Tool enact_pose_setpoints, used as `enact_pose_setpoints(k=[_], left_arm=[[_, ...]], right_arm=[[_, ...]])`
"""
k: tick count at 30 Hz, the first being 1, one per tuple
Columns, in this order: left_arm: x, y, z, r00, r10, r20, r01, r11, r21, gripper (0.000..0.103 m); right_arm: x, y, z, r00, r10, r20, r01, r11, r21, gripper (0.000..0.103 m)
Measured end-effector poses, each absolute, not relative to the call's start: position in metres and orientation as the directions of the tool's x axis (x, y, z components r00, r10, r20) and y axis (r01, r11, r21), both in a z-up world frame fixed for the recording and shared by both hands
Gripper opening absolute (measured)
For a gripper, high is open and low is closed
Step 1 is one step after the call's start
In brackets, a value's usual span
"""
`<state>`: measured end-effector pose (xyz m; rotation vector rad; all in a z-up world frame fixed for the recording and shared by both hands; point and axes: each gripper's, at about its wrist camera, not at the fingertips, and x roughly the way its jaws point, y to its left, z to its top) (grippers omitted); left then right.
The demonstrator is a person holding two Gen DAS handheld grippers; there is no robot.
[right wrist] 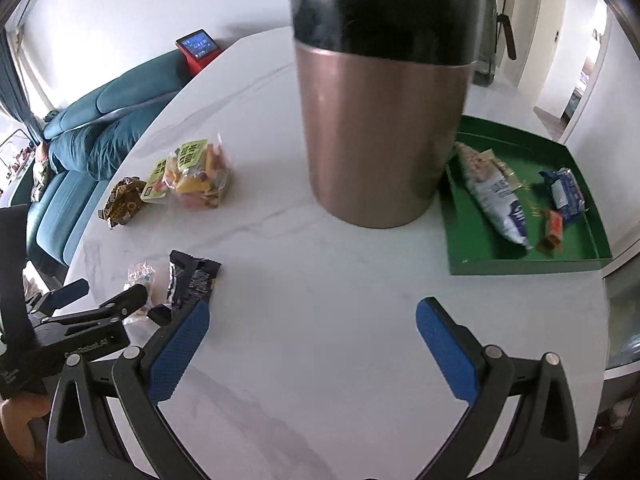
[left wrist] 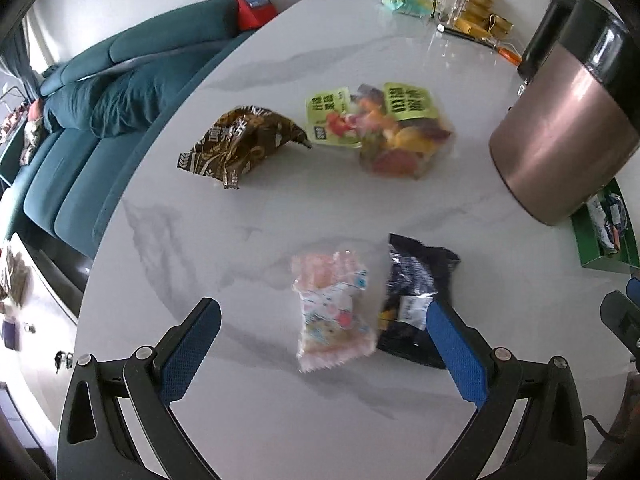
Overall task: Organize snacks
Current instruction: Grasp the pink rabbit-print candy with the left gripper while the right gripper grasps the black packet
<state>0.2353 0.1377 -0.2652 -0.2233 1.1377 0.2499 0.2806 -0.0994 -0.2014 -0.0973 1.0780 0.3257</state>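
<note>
One white marble-patterned tabletop carries everything. A tall copper-and-black metal canister stands at far centre, just left of the green rectangular tray holding three wrapped snacks. Loose packets lie left: clear mixed-sweets bag, brown wrapper, black packet, pink packet. Left gripper hovers fingers apart around the pink one; right gripper spreads over bare table.
</note>
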Motion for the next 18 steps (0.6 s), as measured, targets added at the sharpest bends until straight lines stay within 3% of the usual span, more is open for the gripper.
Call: enact_pose_setpoints(k=[7,13,18], left_arm=[[0.24,0.151,-0.283,0.368,0.043,-0.929,-0.259,0.964,-0.058,0.1],[0.246,0.158,-0.286,0.355,0.021,-0.934,-0.222,0.973,-0.062,0.089],[0.249,0.16,-0.289,0.355,0.002,-0.935,-0.198,0.977,-0.073,0.088]], right_arm=[[0.28,-0.077,-0.216,0.417,0.188,-0.889,-0.277,0.958,0.072,0.103],[0.28,-0.059,-0.223,0.415,0.176,-0.893,-0.274,0.96,0.062,0.103],[0.28,-0.049,-0.227,0.42,0.171,-0.891,-0.265,0.962,0.06,0.103]])
